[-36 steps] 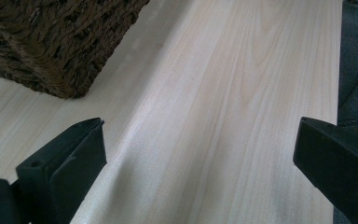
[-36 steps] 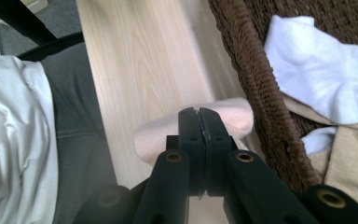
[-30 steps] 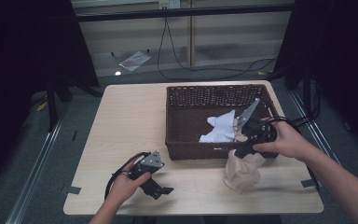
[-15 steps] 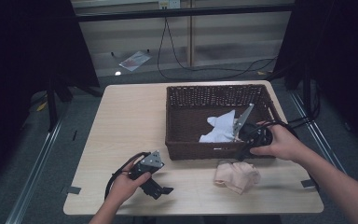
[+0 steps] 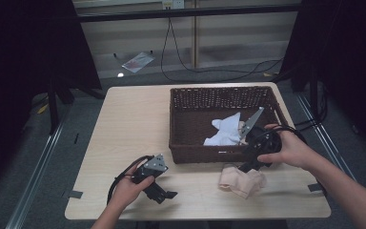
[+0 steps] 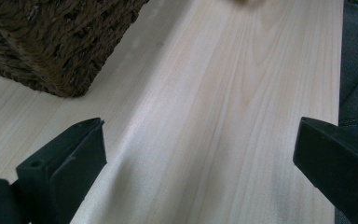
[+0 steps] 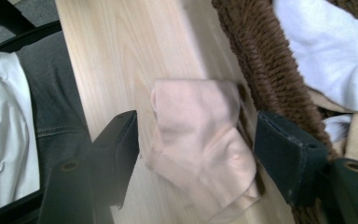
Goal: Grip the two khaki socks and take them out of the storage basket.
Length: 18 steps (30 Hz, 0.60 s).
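Sock point(image 7: 200, 149) flat on table point(image 5: 133, 124), between just-opened jaws of right hand-held gripper point(image 7: 196, 144), released.

Both tongs point(image 5: 169, 195) point(image 5: 244, 168) agape, empty.

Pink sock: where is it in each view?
High view: pink sock lies on the table, just in front of the basket, below the right tongs.
Left gripper view: only a blurred pink bit at the top edge; cannot tell.
Right gripper view: centre, between open jaws.
Shared landmark: the basket.
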{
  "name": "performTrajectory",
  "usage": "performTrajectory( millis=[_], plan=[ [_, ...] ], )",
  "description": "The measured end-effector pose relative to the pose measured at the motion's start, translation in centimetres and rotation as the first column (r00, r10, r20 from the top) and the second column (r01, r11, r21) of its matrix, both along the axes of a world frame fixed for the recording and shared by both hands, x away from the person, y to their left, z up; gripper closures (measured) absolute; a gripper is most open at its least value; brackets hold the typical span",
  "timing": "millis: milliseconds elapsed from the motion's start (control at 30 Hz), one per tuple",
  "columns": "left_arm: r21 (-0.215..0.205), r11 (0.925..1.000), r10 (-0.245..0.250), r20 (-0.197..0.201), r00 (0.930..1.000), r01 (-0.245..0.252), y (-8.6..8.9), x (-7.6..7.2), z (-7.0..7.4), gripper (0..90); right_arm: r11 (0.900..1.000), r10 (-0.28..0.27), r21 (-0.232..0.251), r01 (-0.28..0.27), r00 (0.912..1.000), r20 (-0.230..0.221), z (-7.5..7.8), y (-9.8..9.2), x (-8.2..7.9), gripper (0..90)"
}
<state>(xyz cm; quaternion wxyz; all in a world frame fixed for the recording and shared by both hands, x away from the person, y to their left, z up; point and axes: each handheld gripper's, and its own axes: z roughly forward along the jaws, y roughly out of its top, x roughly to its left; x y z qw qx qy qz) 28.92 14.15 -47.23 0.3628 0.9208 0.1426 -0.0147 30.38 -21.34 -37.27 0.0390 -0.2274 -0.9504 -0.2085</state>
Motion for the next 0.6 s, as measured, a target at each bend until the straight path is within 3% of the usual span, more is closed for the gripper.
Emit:
performTrajectory(
  millis=[33, 100, 233, 600],
  plan=[
    [0.017, 0.9998, -0.003, -0.003, 1.0000, 0.003, 0.0, 0.0, 0.1, 2.1, 1.000, 0.004, -0.001, -0.004, 1.0000, 0.002, 0.0, 0.0, -0.1, 29.5],
    [0.009, 1.0000, -0.001, -0.002, 1.0000, 0.001, 0.1, 0.0, 0.1, 2.1, 1.000, -0.002, -0.008, 0.002, 1.0000, 0.007, -0.1, -0.1, -0.3, 20.6],
    [0.004, 1.0000, -0.001, -0.003, 1.0000, 0.001, 0.0, -0.1, 0.1, 2.1, 1.000, -0.008, -0.024, 0.008, 0.9998, 0.017, -0.3, -0.3, -0.7, 12.1],
    [0.012, 0.9999, -0.002, -0.002, 1.0000, 0.003, 0.1, 0.0, 0.1, 2.1, 0.999, -0.019, 0.029, 0.018, 0.9990, 0.041, -0.7, -1.9, -1.6, 3.5]
  ],
)
